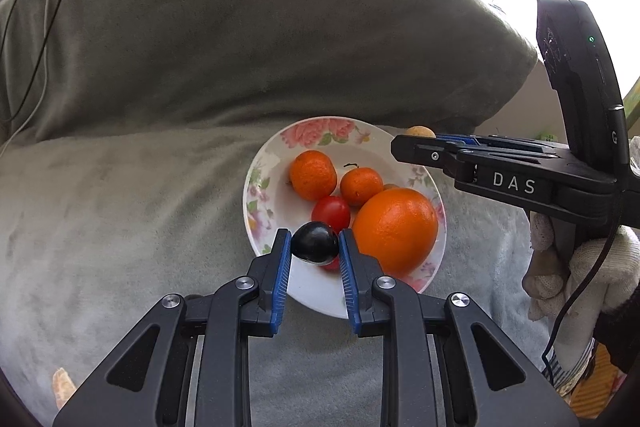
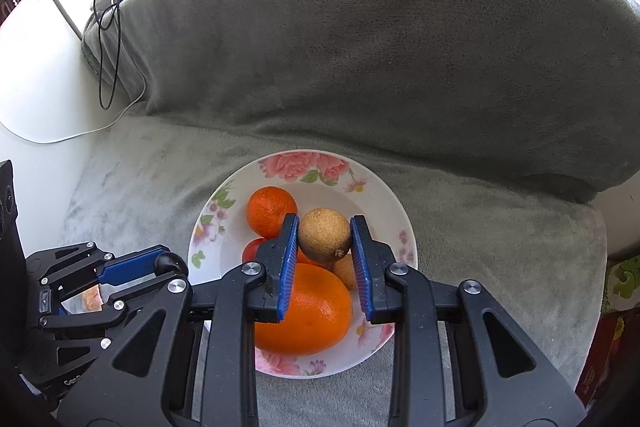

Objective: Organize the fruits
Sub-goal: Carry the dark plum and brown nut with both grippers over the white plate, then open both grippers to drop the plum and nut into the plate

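Fruits fill a shallow white plate (image 1: 256, 187) with pink roses printed round its rim, set on a soft grey plush cover (image 1: 140, 207) draped over what looks like a sofa seat. Just ahead of the left tool (image 1: 315, 242), its ribbed blue pads are pinching a small, glossy, near-black round fruit (image 1: 315, 241) held above the plate's near edge. Beyond that tool's tips lie a smooth red tomato (image 1: 331, 213), two dimpled mandarins (image 1: 313, 175), the smaller one (image 1: 361, 185) with a dark stem, and to the right a large orange (image 1: 395, 229) with pebbled skin.

The right tool (image 2: 325, 235) grips a dull, tan, rough-skinned round fruit (image 2: 325, 235) between its blue pads, directly over the plate. Under and behind it sit the big orange (image 2: 304, 311), another small tan fruit (image 2: 344, 273) partly hidden by the tool's right finger, one mandarin (image 2: 271, 211) to the left and a sliver of the tomato (image 2: 251, 250).

Each tool shows in the other's view: the left one low at the left, the right one high at the right, held by a hand in a white knitted glove (image 1: 592, 275). A rounded back cushion (image 2: 380, 47) in the same grey plush rises beyond the plate. Black and white cables (image 2: 116, 27) trail over its left end onto a white surface.
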Available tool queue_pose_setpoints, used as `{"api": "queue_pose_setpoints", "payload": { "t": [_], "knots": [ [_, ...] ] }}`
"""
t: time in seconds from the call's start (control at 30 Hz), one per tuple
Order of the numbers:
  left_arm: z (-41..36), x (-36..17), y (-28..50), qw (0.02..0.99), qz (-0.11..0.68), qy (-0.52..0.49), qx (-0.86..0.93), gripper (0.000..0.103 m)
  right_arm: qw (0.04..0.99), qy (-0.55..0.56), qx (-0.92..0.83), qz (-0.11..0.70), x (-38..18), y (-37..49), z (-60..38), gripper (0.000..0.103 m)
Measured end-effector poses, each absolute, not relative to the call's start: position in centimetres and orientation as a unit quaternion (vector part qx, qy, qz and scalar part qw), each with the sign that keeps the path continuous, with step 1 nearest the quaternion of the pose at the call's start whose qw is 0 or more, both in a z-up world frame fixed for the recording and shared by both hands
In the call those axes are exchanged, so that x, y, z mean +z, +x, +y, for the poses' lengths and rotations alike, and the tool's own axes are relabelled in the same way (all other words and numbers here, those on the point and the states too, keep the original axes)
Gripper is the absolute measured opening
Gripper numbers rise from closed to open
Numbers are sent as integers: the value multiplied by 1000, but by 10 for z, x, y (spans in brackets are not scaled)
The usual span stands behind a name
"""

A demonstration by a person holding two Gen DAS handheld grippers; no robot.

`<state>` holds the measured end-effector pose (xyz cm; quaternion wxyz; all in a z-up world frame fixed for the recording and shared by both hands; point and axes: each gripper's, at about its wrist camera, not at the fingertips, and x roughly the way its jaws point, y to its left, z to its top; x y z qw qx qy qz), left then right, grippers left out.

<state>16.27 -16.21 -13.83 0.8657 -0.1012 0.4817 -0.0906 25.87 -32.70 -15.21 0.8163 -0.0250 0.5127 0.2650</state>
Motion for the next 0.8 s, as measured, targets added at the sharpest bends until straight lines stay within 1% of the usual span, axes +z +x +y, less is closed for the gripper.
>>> {"api": "queue_pose_setpoints", "payload": {
  "t": [0.27,0.5,0.53,0.6,0.63,0.77,0.8],
  "knots": [
    [-161,-142,170,861,486,-119,-92,22,814,-21,263,517,-156,264,-323,27],
    [-168,-140,171,861,487,-107,-99,23,815,-16,263,517,-156,264,-325,27],
    [-169,-139,171,862,486,-105,-99,25,815,-16,261,516,-155,263,-325,27],
    [-170,-138,170,863,485,-102,-99,40,815,-14,260,517,-154,264,-326,28],
    [-171,-138,171,863,485,-104,-101,42,815,-11,259,518,-154,264,-326,30],
    [-173,-136,171,864,484,-97,-100,42,821,1,253,512,-150,264,-330,50],
    [-173,-136,170,865,483,-96,-99,43,822,4,252,510,-149,264,-331,51]
  ]
}}
